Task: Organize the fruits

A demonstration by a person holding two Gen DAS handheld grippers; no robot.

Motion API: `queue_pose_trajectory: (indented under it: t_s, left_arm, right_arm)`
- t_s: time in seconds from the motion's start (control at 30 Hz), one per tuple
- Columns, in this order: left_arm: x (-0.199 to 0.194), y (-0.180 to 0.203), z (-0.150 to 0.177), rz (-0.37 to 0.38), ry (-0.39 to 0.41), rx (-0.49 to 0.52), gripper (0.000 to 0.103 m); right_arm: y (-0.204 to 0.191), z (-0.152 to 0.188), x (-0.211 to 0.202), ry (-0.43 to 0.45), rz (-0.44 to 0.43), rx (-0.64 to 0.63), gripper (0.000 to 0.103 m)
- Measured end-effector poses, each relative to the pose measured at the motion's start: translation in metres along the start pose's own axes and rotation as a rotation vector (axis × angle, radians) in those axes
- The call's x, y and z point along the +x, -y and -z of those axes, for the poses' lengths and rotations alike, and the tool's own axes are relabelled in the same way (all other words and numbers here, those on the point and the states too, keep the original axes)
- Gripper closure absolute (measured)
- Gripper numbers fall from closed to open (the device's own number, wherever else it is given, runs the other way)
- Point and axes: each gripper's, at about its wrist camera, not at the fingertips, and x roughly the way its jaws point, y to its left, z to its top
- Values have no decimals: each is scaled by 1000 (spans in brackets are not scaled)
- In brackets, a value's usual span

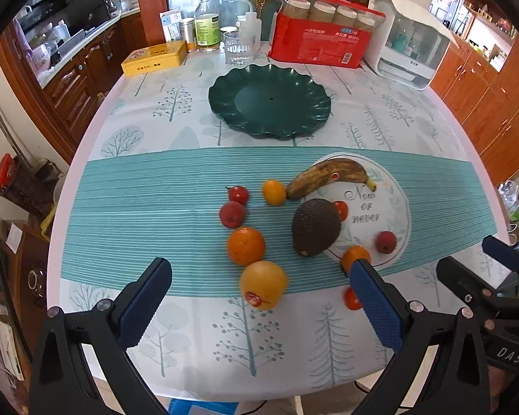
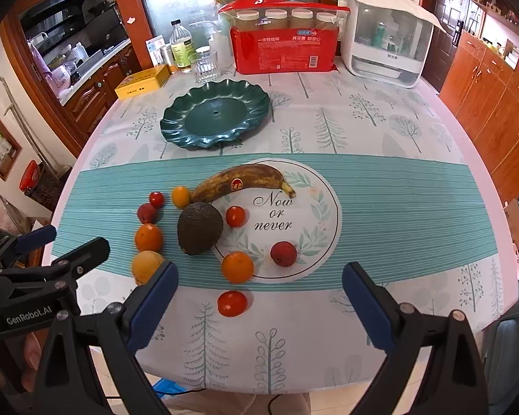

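Note:
An empty dark green scalloped plate (image 1: 270,102) (image 2: 216,117) sits at the table's far middle. Nearer lie a brown-spotted banana (image 1: 328,176) (image 2: 245,181), a dark avocado (image 1: 315,226) (image 2: 199,228), oranges (image 1: 246,245) (image 2: 237,267), a yellow-orange fruit with a sticker (image 1: 263,284), small tomatoes (image 2: 232,303) and red lychee-like fruits (image 2: 283,253). My left gripper (image 1: 259,273) is open and empty above the near table edge, the stickered fruit between its fingers in view. My right gripper (image 2: 259,276) is open and empty, near the front orange and tomato.
At the back stand a red package of jars (image 1: 320,43), a white appliance (image 1: 410,41), a glass (image 1: 238,48), a bottle (image 1: 207,24) and a yellow tin (image 1: 154,58). Wooden cabinets flank the table. Each gripper shows at the edge of the other's view.

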Motion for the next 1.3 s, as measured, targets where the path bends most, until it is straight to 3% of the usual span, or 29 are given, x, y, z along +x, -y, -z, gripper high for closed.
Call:
queue_pose_trajectory:
  t_s: [0.2,0.53,0.8,0.97,1.2,1.3]
  left_arm:
    - [20,-6,4,-25,-23,5,1]
    - [66,-25,24,-35,-126,-44,1]
    - [101,-41,39,23,-209,-123,4]
    - [111,-44,42,67,-217,-158,4]
    - [120,-31,36,97,-224,-142,9]
    - [125,-25,35,109,-232,-128,15]
  right_arm:
    - [1,8,21,-46,-5,-11,13]
    - [0,33,63,-151,-53,-13,25]
    - [-9,46,93,-221,-79,-44,36]
    - [-16,51,106,-244,-92,-54,39]
    - [-24,54,119,-263,-90,-80,49]
    - [-26,56,123,-269,-90,-91,55]
